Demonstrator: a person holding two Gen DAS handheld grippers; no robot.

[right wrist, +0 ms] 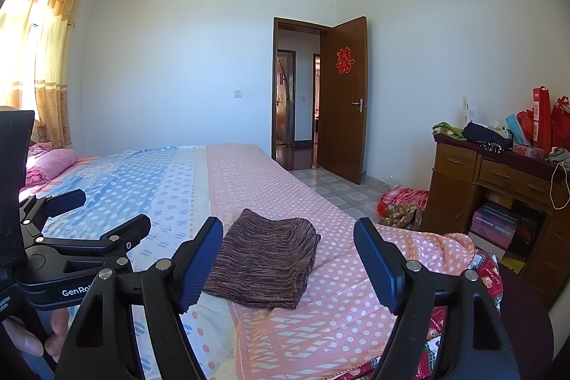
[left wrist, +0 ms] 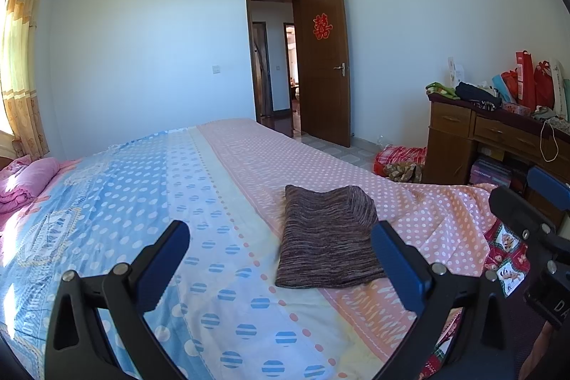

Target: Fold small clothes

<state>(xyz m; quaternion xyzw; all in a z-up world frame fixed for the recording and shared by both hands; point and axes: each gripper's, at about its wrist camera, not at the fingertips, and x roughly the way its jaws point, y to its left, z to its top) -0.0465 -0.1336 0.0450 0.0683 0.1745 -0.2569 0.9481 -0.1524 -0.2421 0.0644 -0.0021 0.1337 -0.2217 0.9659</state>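
Observation:
A folded brown-striped knit garment [left wrist: 327, 237] [right wrist: 263, 259] lies flat on the pink dotted half of the bed sheet [left wrist: 409, 209] [right wrist: 342, 273]. My left gripper [left wrist: 279, 227] hovers just short of it, open, with the garment's near-right corner behind its right finger [left wrist: 395, 262]. My right gripper [right wrist: 288, 228] is open too, and the garment shows between its blue pads [right wrist: 199, 266] with no contact. Each gripper appears in the other's view, the right one [left wrist: 527, 194] at the far right and the left one [right wrist: 107, 212] at the left, held by a hand [right wrist: 53, 333].
The blue dotted half of the sheet [left wrist: 124, 202] stretches left to a pink quilt [left wrist: 28, 180]. A red patterned cloth [left wrist: 506, 255] hangs at the bed's near right corner. A cluttered wooden desk [right wrist: 491, 180] and a red bundle on the floor [right wrist: 402, 202] stand right; the door [right wrist: 345, 102] is open.

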